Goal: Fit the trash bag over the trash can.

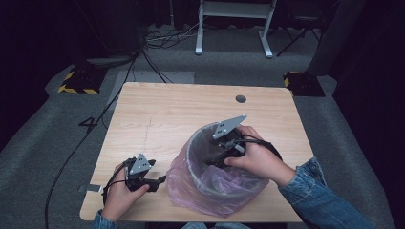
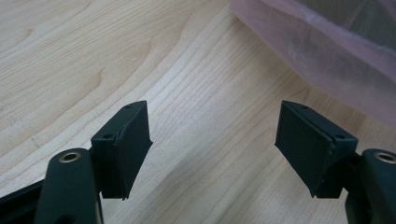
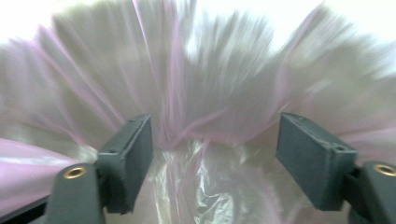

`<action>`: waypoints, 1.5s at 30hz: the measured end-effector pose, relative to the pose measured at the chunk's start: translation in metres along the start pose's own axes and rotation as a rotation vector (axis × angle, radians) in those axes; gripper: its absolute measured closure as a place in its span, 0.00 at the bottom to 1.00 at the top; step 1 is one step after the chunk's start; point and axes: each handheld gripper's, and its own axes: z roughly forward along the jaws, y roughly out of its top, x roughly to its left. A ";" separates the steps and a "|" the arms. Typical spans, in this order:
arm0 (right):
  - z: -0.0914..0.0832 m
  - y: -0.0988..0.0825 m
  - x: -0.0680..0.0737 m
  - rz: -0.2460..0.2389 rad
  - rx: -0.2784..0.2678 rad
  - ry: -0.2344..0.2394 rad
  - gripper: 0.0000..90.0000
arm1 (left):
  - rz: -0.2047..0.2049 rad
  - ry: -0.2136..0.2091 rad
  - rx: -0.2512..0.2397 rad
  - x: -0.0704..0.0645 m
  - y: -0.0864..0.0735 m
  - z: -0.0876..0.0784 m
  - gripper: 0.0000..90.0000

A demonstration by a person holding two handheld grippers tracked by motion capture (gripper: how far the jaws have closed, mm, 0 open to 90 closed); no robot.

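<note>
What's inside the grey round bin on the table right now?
The pink plastic bag liner lines the grey round bin, and the right hand-held gripper reaches inside, jaws apart. The bottom is hidden by crumpled film.

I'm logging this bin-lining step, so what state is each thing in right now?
Bin: upright on the table, lined.
Pink bag: folded over the bin's rim, hanging loose outside.
Left hand-held gripper: open, empty, over bare table beside the bag.
Right hand-held gripper: open, reaching inside the bin, bag film between the jaws, not pinched.
</note>
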 end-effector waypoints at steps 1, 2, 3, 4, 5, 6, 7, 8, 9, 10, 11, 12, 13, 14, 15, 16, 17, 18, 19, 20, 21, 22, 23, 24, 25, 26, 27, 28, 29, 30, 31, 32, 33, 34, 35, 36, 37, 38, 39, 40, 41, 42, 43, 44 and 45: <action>-0.011 0.004 0.001 -0.005 -0.028 -0.006 0.35 | -0.002 0.001 -0.001 0.000 0.000 0.000 0.29; -0.018 0.007 0.002 -0.014 -0.045 -0.011 0.37 | -0.002 0.000 -0.004 0.000 0.000 0.000 0.29; -0.026 0.010 0.004 -0.020 -0.062 -0.018 0.38 | -0.007 0.000 -0.006 -0.001 0.000 0.000 0.29; -0.036 0.012 0.006 -0.027 -0.077 -0.025 0.40 | -0.004 0.002 -0.008 -0.001 0.001 0.000 0.29; -0.042 0.013 0.007 -0.033 -0.083 -0.026 0.42 | -0.004 0.001 -0.012 -0.001 0.001 0.000 0.29; -0.050 0.015 0.010 -0.037 -0.089 -0.024 0.45 | -0.001 0.000 -0.013 -0.002 0.001 0.000 0.29; -0.056 0.015 0.012 -0.041 -0.088 -0.022 0.48 | 0.001 0.001 -0.012 -0.002 0.001 0.000 0.29; -0.060 0.016 0.013 -0.046 -0.081 -0.023 0.51 | 0.001 0.001 -0.011 -0.002 0.001 0.000 0.29; -0.066 0.016 0.015 -0.053 -0.067 -0.022 0.53 | 0.002 0.001 -0.010 -0.002 0.001 0.000 0.29; -0.070 0.016 0.017 -0.058 -0.060 -0.020 0.55 | 0.003 0.001 -0.009 -0.002 0.001 0.000 0.29; -0.072 0.016 0.018 -0.062 -0.052 -0.016 0.57 | 0.002 0.001 -0.010 -0.002 0.001 0.000 0.29; -0.077 0.016 0.021 -0.072 -0.038 -0.011 0.59 | 0.002 0.002 -0.011 -0.002 0.001 0.000 0.29; -0.080 0.016 0.023 -0.082 -0.030 -0.006 0.62 | 0.002 0.002 -0.012 -0.002 0.001 0.000 0.29; -0.082 0.016 0.025 -0.089 -0.020 -0.003 0.63 | 0.002 0.002 -0.014 -0.002 0.001 0.000 0.29; -0.084 0.017 0.027 -0.103 0.001 0.005 0.65 | 0.001 0.002 -0.016 -0.002 0.001 0.000 0.29; -0.086 0.017 0.030 -0.120 0.020 0.009 0.67 | -0.001 0.001 -0.019 -0.002 0.002 0.000 0.30; -0.087 0.018 0.033 -0.139 0.046 0.012 0.70 | 0.000 0.001 -0.020 -0.002 0.002 -0.001 0.30; -0.087 0.018 0.035 -0.152 0.071 0.014 0.72 | 0.002 0.004 -0.020 -0.002 0.002 -0.001 0.30; -0.088 0.019 0.037 -0.167 0.098 0.019 0.74 | 0.002 0.003 -0.020 -0.002 0.002 -0.001 0.30; -0.088 0.020 0.040 -0.185 0.131 0.020 0.75 | 0.002 0.003 -0.020 -0.002 0.002 -0.001 0.30; -0.088 0.021 0.041 -0.191 0.148 0.019 0.75 | -0.001 0.001 -0.020 -0.002 0.002 -0.001 0.30; -0.089 0.022 0.043 -0.199 0.165 0.019 0.76 | 0.001 0.001 -0.018 -0.002 0.002 0.000 0.30; -0.089 0.023 0.044 -0.208 0.179 0.021 0.77 | 0.001 0.001 -0.017 -0.002 0.002 0.000 0.30; -0.090 0.024 0.046 -0.211 0.190 0.022 0.79 | 0.001 0.001 -0.017 -0.002 0.002 0.000 0.30; -0.091 0.026 0.047 -0.221 0.209 0.023 0.81 | 0.001 0.000 -0.017 -0.002 0.002 0.000 0.30; -0.091 0.027 0.049 -0.222 0.222 0.023 0.84 | 0.001 0.000 -0.017 -0.002 0.002 0.000 0.30; -0.092 0.029 0.051 -0.233 0.247 0.027 0.89 | 0.002 0.001 -0.016 -0.002 0.002 0.000 0.30; -0.092 0.031 0.053 -0.243 0.267 0.028 0.93 | 0.005 0.005 -0.015 -0.002 0.002 0.000 0.31; -0.092 0.032 0.055 -0.247 0.288 0.028 0.98 | 0.007 0.008 -0.014 -0.002 0.002 0.000 0.31; -0.092 0.033 0.057 -0.256 0.302 0.027 1.00 | 0.000 0.005 -0.015 -0.002 0.002 0.000 0.31; -0.092 0.035 0.059 -0.264 0.326 0.025 1.00 | 0.000 0.004 -0.015 -0.002 0.002 0.000 0.31; -0.091 0.036 0.061 -0.259 0.345 0.025 1.00 | 0.001 0.002 -0.014 -0.002 0.002 0.000 0.31; -0.090 0.038 0.063 -0.274 0.358 0.027 1.00 | 0.002 0.001 -0.013 -0.002 0.002 0.000 0.31; -0.089 0.039 0.065 -0.274 0.370 0.032 1.00 | 0.001 0.000 -0.014 -0.002 0.002 0.000 0.31; -0.088 0.040 0.067 -0.284 0.378 0.042 1.00 | 0.005 0.001 -0.013 -0.002 0.002 0.000 0.31; -0.087 0.041 0.069 -0.293 0.382 0.049 1.00 | 0.006 0.002 -0.012 -0.002 0.002 0.000 0.31; -0.086 0.042 0.071 -0.297 0.385 0.057 1.00 | 0.006 0.005 -0.010 -0.002 0.001 0.000 0.31; -0.084 0.042 0.073 -0.304 0.389 0.079 1.00 | 0.006 0.007 -0.009 -0.002 0.001 0.000 0.32; -0.083 0.042 0.074 -0.306 0.393 0.086 1.00 | 0.003 0.008 -0.010 -0.002 0.001 0.000 0.32; -0.079 0.042 0.075 -0.308 0.403 0.099 1.00 | 0.004 0.009 -0.011 -0.001 0.001 0.000 0.32; -0.075 0.041 0.075 -0.311 0.416 0.109 1.00 | 0.002 0.008 -0.011 -0.001 0.001 0.000 0.32; -0.072 0.040 0.075 -0.310 0.424 0.113 1.00 | 0.003 0.007 -0.010 -0.001 0.001 0.000 0.32; -0.068 0.039 0.075 -0.312 0.438 0.122 1.00 | 0.003 0.007 -0.010 -0.002 0.001 0.000 0.32; -0.064 0.038 0.075 -0.314 0.450 0.128 1.00 | 0.004 0.006 -0.009 -0.002 0.001 0.001 0.32; -0.060 0.036 0.074 -0.313 0.458 0.131 1.00 | 0.004 0.006 -0.008 -0.002 0.001 0.001 0.32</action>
